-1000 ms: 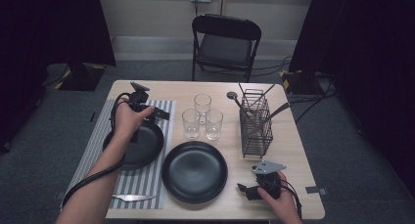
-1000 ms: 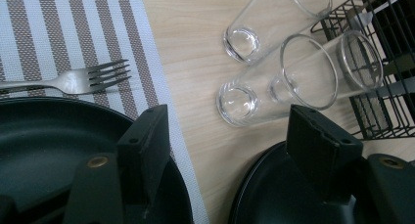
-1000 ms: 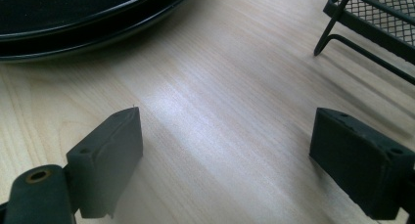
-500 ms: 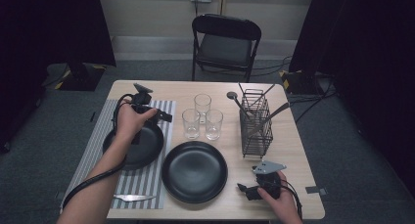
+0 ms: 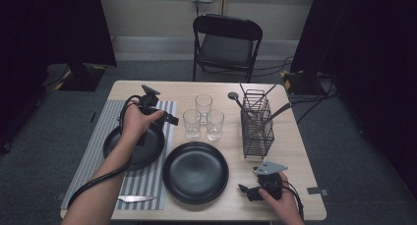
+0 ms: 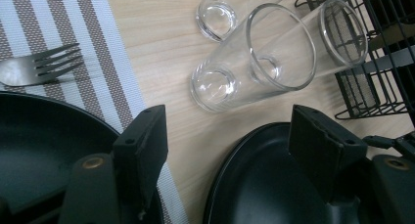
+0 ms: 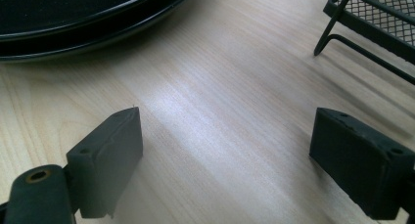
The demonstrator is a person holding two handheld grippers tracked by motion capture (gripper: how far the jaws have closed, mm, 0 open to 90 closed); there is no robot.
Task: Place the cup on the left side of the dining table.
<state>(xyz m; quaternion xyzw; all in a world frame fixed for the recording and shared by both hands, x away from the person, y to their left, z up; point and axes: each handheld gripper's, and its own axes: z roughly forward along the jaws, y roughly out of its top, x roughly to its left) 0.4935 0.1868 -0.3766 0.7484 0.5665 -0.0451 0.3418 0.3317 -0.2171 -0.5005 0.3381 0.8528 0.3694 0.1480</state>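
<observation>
While the left tool (image 5: 169, 119) hovers with its jaws wide and empty above the right edge of the grey striped placemat (image 5: 162, 112), aimed at the three clear drinking glasses (image 6: 254, 67) standing together at the worktop's (image 5: 295, 151) middle, no glass appears to be gripped yet. Both round black plates (image 5: 195, 172) and the metal fork (image 6: 39, 67) already lie set, so the glasses seem left to place. The right tool (image 5: 248, 191) rests near the right corner, jaws wide, holding nothing.
</observation>
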